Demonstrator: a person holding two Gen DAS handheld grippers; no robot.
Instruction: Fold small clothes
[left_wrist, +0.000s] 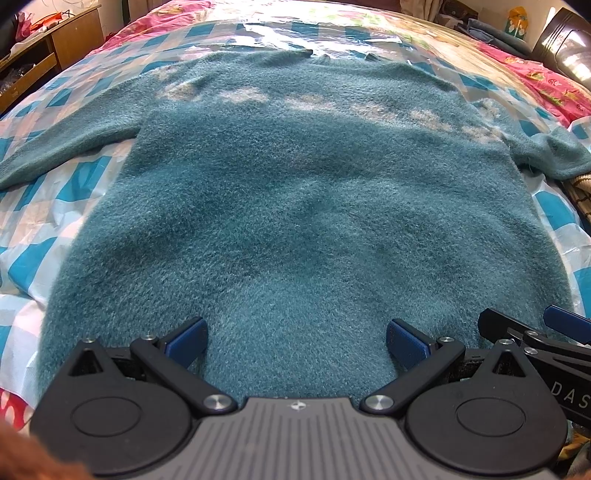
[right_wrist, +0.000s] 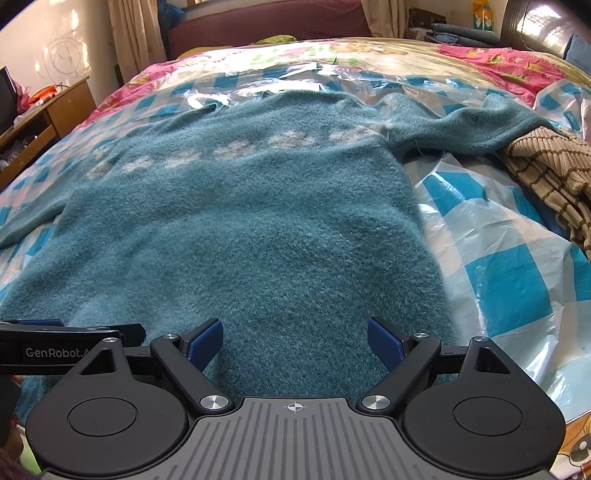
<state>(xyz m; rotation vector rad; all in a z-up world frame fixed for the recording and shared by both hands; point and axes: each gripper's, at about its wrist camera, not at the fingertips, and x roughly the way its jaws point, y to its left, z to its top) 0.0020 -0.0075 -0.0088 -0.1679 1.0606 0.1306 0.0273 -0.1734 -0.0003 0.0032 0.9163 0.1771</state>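
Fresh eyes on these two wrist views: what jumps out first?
A fuzzy teal sweater fills both views, spread flat on a blue-and-white checked plastic sheet over the bed, with a row of pale patches across its chest. The left gripper and right gripper sit open side by side at its near hem. A brown striped knit lies at the right edge, next to the sweater's crumpled right sleeve.

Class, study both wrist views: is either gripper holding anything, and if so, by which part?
Nothing is held. The left gripper and right gripper both stand open over the hem end of the teal sweater, which lies flat on the bed.
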